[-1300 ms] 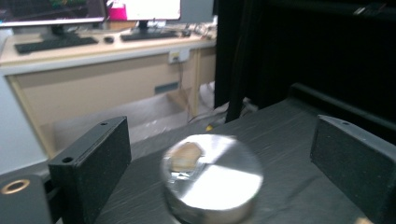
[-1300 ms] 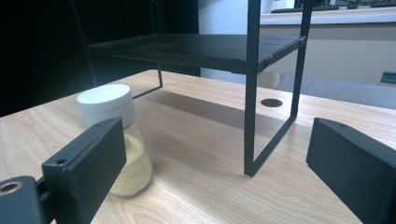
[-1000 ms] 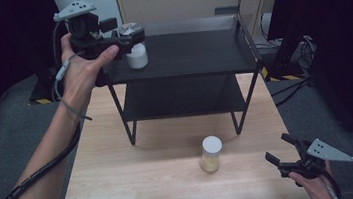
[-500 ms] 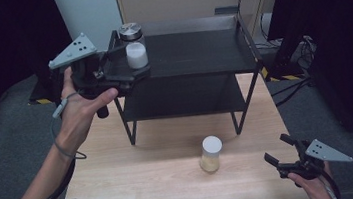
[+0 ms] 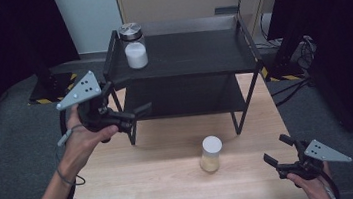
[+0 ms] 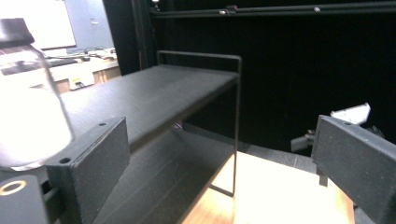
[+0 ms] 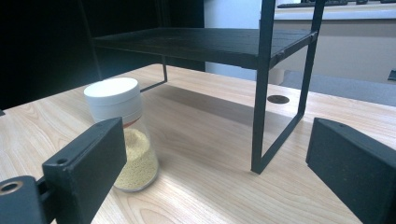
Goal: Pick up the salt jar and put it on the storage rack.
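Jaws of the left gripper (image 5: pixel 133 115) stand wide apart with nothing between them; in the high view they point toward the front left leg of the black two-tier rack (image 5: pixel 184 53), beside its lower shelf and clear of it. In the left gripper view the same jaws frame the rack's top shelf, and the silver-lidded jar (image 6: pixel 28 98) looms blurred at the left edge, just outside the left jaw and not gripped. Seen from above, that jar (image 5: pixel 134 46) stands upright at the front left corner of the top shelf; it is clear glass, about half full of white powder.

Jaws of the right gripper (image 5: pixel 278 151) are likewise spread wide and empty, held low over the front right part of the wooden table (image 5: pixel 139 184). The white-lidded jar (image 5: pixel 211 154) stands upright on the table in front of the rack, near that gripper but apart from it. In the right gripper view this jar (image 7: pixel 122 133) shows yellowish granules filling its lower half, partly behind the left jaw.
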